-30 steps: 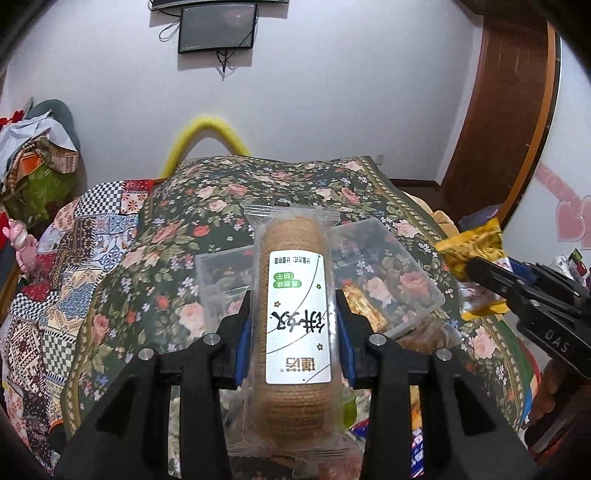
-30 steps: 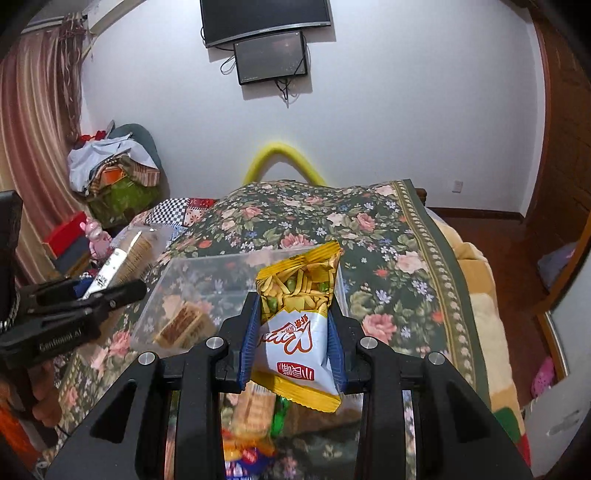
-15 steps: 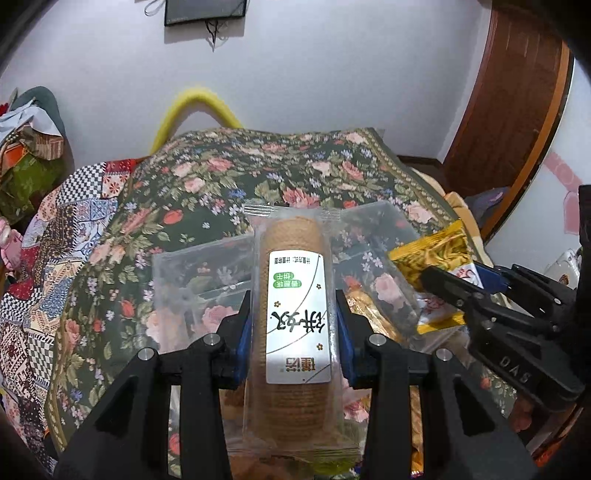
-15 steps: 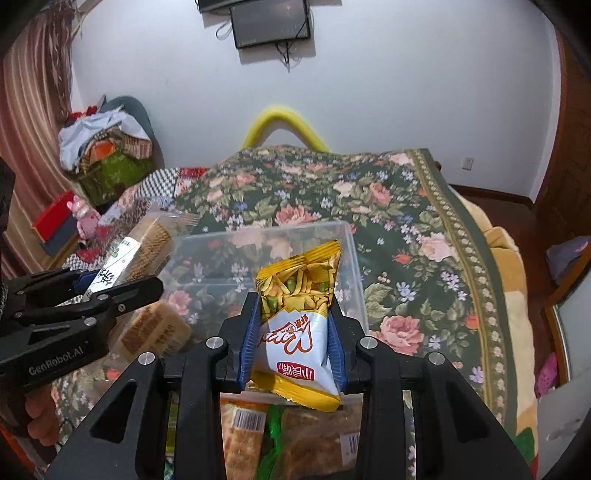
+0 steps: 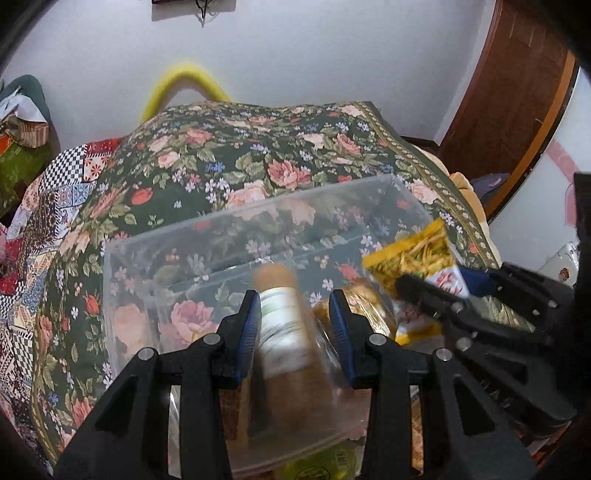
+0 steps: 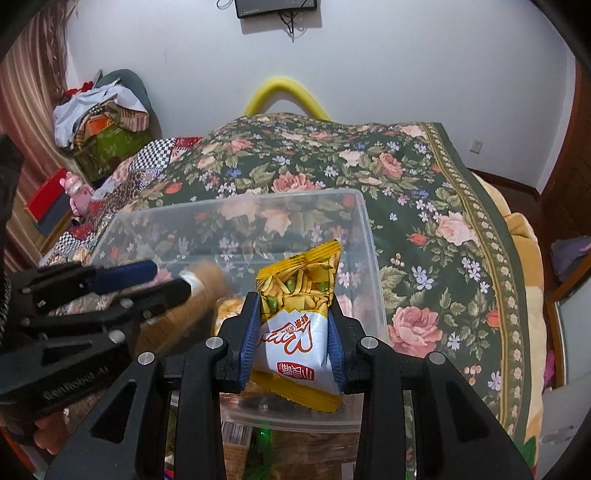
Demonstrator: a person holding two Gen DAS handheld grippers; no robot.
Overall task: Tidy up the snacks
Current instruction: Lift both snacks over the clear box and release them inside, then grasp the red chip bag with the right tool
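Left claw (image 5: 293, 328): fingers spread, blue pads standing off one biscuit roll (image 5: 286, 332), which is motion-blurred, label unreadable, lying over the one clear plastic bin (image 5: 229, 229).
Right claw (image 6: 291, 328): clamped on one yellow-and-white snack bag (image 6: 295, 314), held upright above the bin's right part; in the left view it shows at 3 o'clock.
Bin: rests on the floral bedspread (image 6: 424, 206); a wrapped golden snack (image 5: 364, 301) inside, partly hidden by the claws.
Surroundings: yellow foam arch (image 6: 286, 94) at 12 o'clock, clothes pile (image 6: 101, 118) at 10 o'clock, wall screen (image 6: 277, 5) cut off at top. More packets below the bin's near edge, too hidden to count.
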